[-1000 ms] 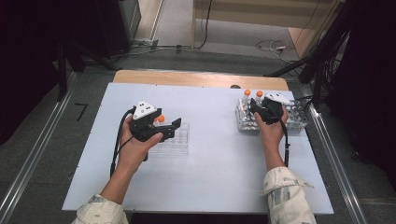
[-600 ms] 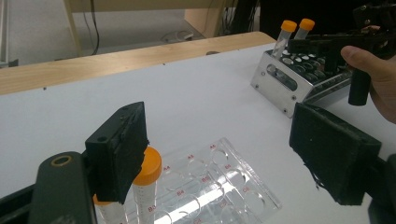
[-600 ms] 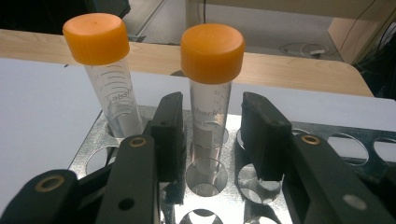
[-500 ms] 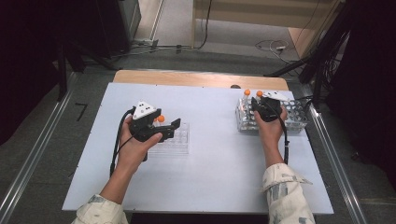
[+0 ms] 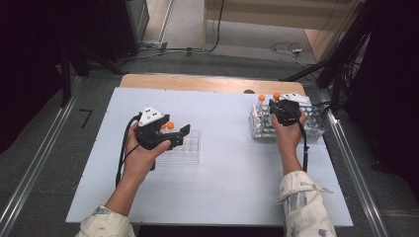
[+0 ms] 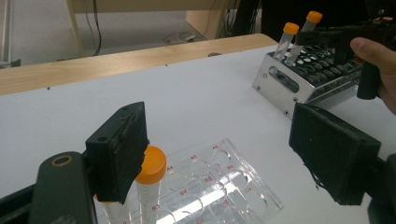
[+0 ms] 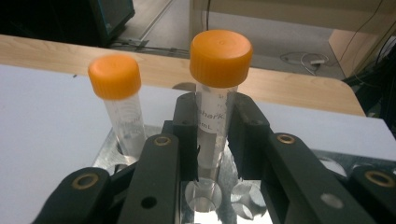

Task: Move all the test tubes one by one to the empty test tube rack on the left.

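My right gripper (image 7: 214, 112) is shut on the clear body of an upright orange-capped tube (image 7: 220, 51), which stands over a hole of the metal rack (image 7: 109, 156). A second capped tube (image 7: 114, 77) stands in the rack just to its left. In the high view this gripper (image 5: 279, 104) sits over the metal rack (image 5: 312, 129) at the right rear. My left gripper (image 6: 224, 140) is wide open above the clear plastic rack (image 6: 233, 186). An orange-capped tube (image 6: 150, 165) stands in that rack beside the left jaw. In the high view the left gripper (image 5: 179, 138) hovers over the clear rack (image 5: 190, 150).
The white board (image 5: 222, 187) lies on a wooden table (image 5: 197, 83). Metal rails run along both sides of the table. Cables lie on the floor behind. The left gripper view also catches the metal rack (image 6: 280, 81) with both its tubes and the other hand (image 6: 373, 51).
Almost nothing. The right hand has shifted very slightly at the metal rack and the tube in its jaws stands a touch higher. The left gripper has stayed still.
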Demonstrator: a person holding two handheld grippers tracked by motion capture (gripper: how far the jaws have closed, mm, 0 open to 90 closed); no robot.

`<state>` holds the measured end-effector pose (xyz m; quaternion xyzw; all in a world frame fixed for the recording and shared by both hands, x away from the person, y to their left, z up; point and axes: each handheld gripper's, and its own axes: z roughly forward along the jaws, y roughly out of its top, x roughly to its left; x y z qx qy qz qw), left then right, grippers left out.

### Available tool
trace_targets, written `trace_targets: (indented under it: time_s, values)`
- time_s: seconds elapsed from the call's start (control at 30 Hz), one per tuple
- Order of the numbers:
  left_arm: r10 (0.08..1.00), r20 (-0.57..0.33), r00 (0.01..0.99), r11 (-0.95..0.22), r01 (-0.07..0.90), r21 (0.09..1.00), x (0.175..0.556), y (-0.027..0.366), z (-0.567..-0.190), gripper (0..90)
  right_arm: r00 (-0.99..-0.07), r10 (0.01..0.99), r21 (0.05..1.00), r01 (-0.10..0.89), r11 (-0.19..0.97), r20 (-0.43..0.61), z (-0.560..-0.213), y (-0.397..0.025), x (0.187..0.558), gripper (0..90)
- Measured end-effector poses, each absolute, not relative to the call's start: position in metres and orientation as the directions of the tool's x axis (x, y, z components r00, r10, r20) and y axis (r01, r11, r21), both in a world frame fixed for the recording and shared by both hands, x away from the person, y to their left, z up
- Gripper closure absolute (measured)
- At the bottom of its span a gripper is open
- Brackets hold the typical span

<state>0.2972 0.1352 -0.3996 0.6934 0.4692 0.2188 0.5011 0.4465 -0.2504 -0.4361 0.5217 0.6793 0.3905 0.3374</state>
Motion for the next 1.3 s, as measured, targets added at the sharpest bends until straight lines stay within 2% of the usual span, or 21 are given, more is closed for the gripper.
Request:
trace_targets:
  time_s: [0.6, 0.87, 1.3]
  values:
    - [0.865, -0.174, 0.470, -0.065, 0.449, 0.891, 0.300, 0.130, -0.404, 19.9, -0.273, 0.961, 0.914, 0.377, 0.152, -0.047, -0.392, -0.255, 0.422, 71.5]
    - [0.862, -0.171, 0.477, -0.077, 0.457, 0.886, 0.304, 0.122, -0.405, 20.6, -0.368, 0.929, 0.912, 0.369, 0.178, -0.032, -0.387, -0.247, 0.392, 71.5]
    - [0.859, -0.171, 0.482, -0.074, 0.447, 0.891, 0.310, 0.107, -0.399, 21.2, -0.532, 0.847, 0.908, 0.352, 0.226, -0.005, -0.389, -0.207, 0.365, 71.5]
